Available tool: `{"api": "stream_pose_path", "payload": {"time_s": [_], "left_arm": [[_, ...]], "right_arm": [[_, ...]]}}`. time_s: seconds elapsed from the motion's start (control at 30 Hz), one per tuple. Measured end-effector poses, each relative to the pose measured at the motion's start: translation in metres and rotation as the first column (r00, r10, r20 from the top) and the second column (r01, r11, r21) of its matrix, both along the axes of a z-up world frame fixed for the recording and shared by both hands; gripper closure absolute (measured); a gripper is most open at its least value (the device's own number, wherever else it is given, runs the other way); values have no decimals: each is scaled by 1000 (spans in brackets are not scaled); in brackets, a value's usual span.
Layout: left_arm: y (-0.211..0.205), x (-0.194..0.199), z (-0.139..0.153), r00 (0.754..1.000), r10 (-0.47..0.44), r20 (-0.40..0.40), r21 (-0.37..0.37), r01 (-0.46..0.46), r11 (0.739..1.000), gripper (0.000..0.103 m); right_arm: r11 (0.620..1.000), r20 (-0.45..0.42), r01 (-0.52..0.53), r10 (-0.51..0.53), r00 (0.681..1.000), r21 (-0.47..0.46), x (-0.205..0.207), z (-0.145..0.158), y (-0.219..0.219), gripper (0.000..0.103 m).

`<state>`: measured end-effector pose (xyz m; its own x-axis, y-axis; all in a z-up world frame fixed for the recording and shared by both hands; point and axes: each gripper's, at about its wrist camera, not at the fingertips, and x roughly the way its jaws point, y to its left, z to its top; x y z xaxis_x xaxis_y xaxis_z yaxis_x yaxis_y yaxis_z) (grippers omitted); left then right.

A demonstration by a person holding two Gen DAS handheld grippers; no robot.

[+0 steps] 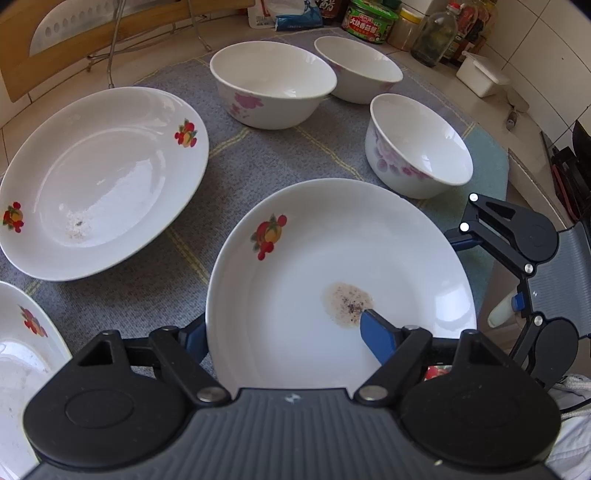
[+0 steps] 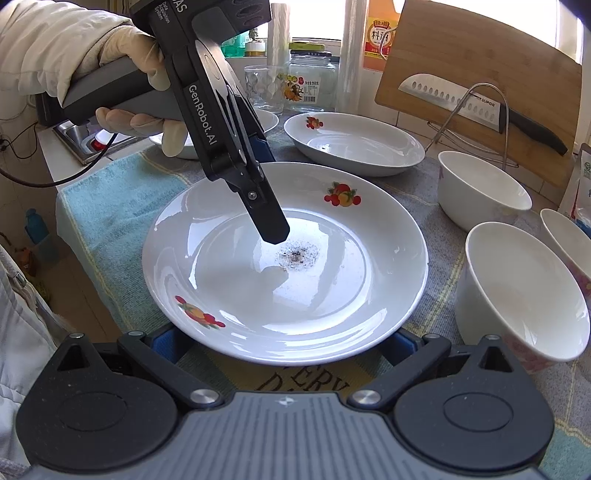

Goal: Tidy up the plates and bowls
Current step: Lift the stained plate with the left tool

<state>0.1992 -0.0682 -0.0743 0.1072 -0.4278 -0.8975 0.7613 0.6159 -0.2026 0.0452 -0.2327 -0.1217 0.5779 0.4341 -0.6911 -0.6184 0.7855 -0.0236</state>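
Three bowls [image 1: 273, 83] (clustered) stand behind two plates [image 1: 340, 280].

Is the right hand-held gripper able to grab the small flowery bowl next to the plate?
Probably yes. The small flowery bowl stands just to the right of the right hand-held gripper, with nothing between them. Its fingers sit either side of the stained plate's near edge, so it must swing sideways first.

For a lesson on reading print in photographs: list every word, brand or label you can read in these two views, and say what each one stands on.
"GenRobot.AI": side of the left gripper.
"SUPOR": knife blade on the cutting board.
"ERY": mat under the plate; the rest is hidden.
Chinese characters on the green-lidded jar, the orange bottle label and the glass jar's label: too small to read reliably.
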Motion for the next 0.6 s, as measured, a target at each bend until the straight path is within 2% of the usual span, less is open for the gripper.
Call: {"api": "stream_pose_path", "payload": {"time_s": [0.37, 0.6], "left_arm": [[17, 0, 12, 999, 40, 19, -28, -39, 999, 22], [46, 3, 26, 994, 104, 41, -54, -102, 993, 22]], "right_arm": [[999, 12, -39, 39, 999, -3, 7, 14, 8, 0], [996, 41, -94, 94, 995, -11, 16, 28, 27, 0]]}}
